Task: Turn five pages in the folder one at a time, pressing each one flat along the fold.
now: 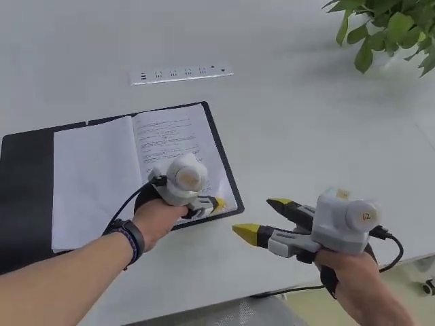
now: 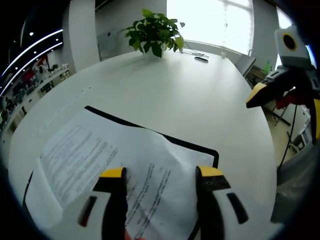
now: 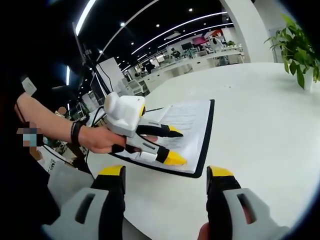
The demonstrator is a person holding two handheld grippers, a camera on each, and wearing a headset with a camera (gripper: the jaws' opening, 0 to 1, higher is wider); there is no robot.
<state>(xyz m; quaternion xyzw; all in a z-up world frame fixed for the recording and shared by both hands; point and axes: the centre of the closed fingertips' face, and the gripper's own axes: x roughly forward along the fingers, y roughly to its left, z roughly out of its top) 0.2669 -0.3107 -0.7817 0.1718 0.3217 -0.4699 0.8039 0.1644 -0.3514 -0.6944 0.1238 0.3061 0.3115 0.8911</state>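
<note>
left gripper (image 2: pixel 162 172), jaws apart, straddles a corner of the printed page (image 2: pixel 75 155), nothing pinched; right gripper (image 1: pixel 264 217) hovers agape, empty. next, probably: pinch that corner, lift.

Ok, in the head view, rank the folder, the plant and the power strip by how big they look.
1. folder: largest by far.
2. plant: judged on its visible part, since the frame edge crops it.
3. power strip: long but thin, smallest.

Left hand-held gripper (image 2: pixel 161 172) jaws spread, pointing down, right hand-held gripper (image 1: pixel 262 216) jaws spread, level
</note>
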